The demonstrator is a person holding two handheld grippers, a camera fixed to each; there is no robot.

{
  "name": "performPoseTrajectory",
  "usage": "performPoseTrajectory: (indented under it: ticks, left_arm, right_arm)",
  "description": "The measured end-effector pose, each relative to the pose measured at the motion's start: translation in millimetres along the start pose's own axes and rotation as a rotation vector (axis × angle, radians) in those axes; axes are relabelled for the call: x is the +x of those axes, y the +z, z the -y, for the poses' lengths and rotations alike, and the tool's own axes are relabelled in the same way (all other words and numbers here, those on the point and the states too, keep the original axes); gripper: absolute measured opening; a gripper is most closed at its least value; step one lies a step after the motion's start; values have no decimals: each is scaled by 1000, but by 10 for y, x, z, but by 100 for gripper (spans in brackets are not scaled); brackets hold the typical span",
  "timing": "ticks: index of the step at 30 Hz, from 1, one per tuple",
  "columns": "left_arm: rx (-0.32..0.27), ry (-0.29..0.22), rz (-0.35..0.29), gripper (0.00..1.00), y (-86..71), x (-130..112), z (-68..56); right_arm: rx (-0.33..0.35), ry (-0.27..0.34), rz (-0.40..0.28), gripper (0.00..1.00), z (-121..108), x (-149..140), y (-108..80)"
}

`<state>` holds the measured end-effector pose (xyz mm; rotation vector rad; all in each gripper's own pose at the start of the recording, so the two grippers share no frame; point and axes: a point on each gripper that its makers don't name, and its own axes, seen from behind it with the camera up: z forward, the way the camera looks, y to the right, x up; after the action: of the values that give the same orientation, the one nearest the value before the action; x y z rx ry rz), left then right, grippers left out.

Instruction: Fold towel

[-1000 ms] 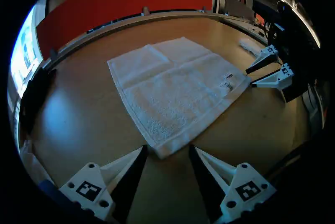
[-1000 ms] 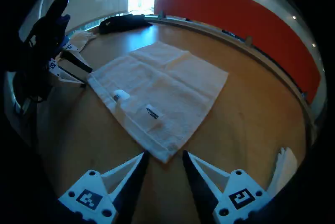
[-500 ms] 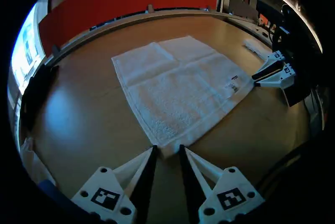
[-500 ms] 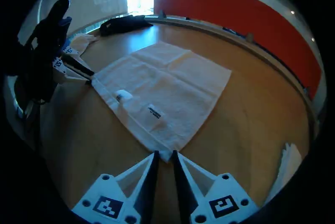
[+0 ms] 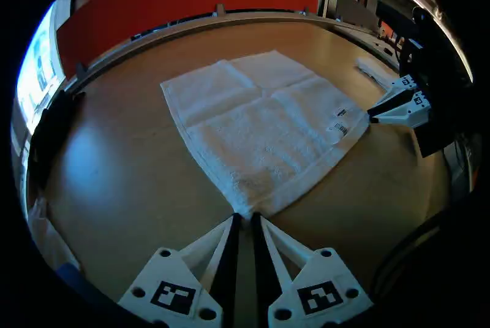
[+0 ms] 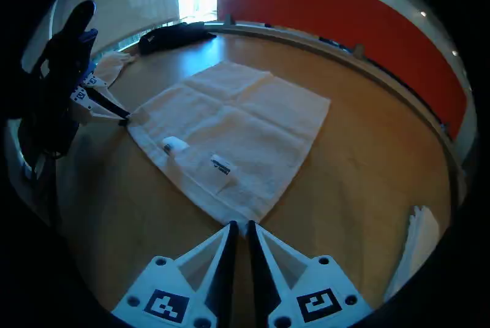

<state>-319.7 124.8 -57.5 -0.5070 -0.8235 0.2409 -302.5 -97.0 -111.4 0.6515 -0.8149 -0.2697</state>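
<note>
**Both near corners pinched, lift not yet made. Slip and skew are the risks**

The towel (image 5: 263, 125) is spread flat on the counter (image 5: 122, 168), one layer, with old crease lines crossing near its middle. The left claw (image 5: 245, 219) is pressed together on one corner, and only the tip of the cloth is caught between the fingers. The right claw (image 6: 241, 225) is likewise closed on the next corner along the same edge, the edge that carries the tags (image 5: 339, 121). In the left gripper view that right claw is seen at the far end of the edge, with its fingers brought together on the cloth.

Judged step: the corners are gripped, and the held edge is to be raised and carried over to the far edge.

What could go wrong:
- Very little cloth is held on either side. If the lift is jerked, or the far half drags on the counter, a corner is likely to be pulled out.
- If the claws are raised unevenly or drawn together, the edge will sag in the middle and the fold will land skewed.
- If the edge is pulled taut sideways, the whole towel may be slid instead of folded.
- A stack of white cloth (image 6: 419, 236) lies well apart on the right, but it could be clipped by a wide swing.
</note>
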Motion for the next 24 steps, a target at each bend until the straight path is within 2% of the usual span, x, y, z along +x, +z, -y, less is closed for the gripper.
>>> performPoseTrajectory:
  ticks: [11,24]
  left_arm:
    - [-1,-38,-34,15,-125,189,-4]
    - [11,-100,-58,15,-464,442,19]
  right_arm:
    - [-5,1,-46,14,-25,196,-145]
    - [-24,0,-143,14,-29,651,-525]
